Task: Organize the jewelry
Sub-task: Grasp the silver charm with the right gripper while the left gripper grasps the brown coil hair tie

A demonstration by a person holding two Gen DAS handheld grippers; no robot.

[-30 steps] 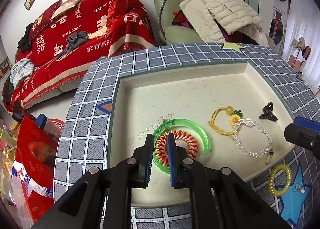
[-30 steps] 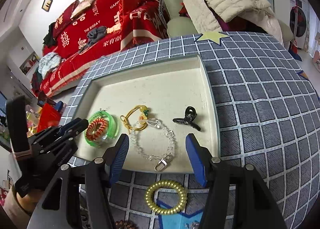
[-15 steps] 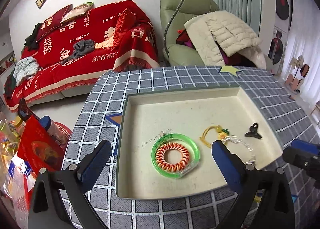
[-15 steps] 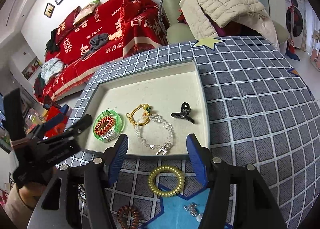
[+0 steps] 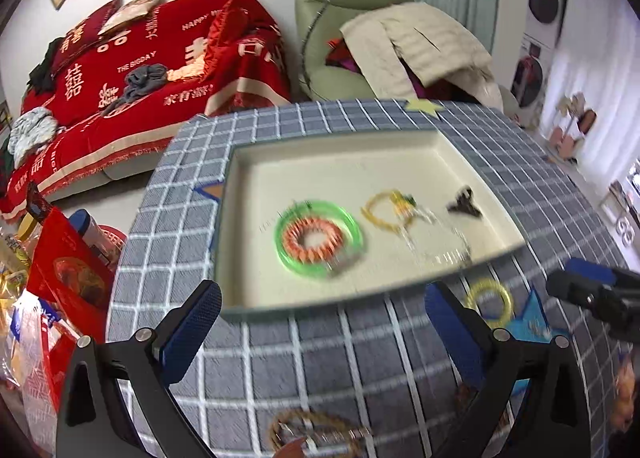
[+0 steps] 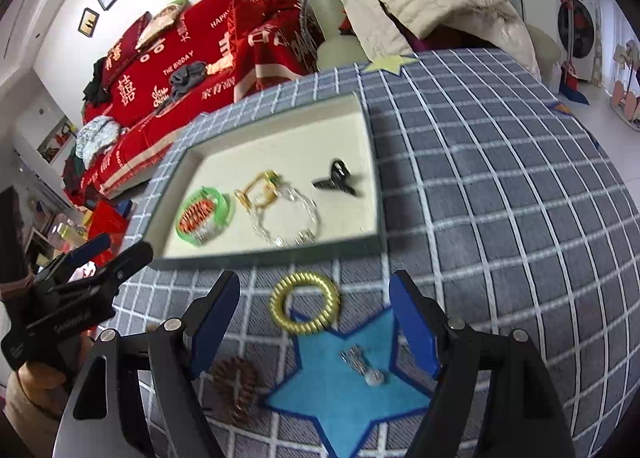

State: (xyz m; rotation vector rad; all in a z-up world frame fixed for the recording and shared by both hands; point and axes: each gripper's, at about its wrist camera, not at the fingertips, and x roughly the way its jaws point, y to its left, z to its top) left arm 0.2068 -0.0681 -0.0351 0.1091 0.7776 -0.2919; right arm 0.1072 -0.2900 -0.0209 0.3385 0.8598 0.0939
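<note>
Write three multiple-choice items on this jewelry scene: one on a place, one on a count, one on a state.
1. Where does the gold coil ring lie?
A. in the tray
B. on the checked cloth in front of the tray
C. on the sofa

2. How many pieces lie inside the tray?
A. two
B. five
C. eight

3. How do the right gripper's jaws stand?
A. open, empty
B. shut on the hair claw
C. shut on the tray's rim

Key: 1 B, the ring sits on the cloth by the blue star. 2 B, green bangle, orange coil, yellow cord bracelet, crystal chain, black hair claw. 3 A, both pads stand apart with nothing between them.
</note>
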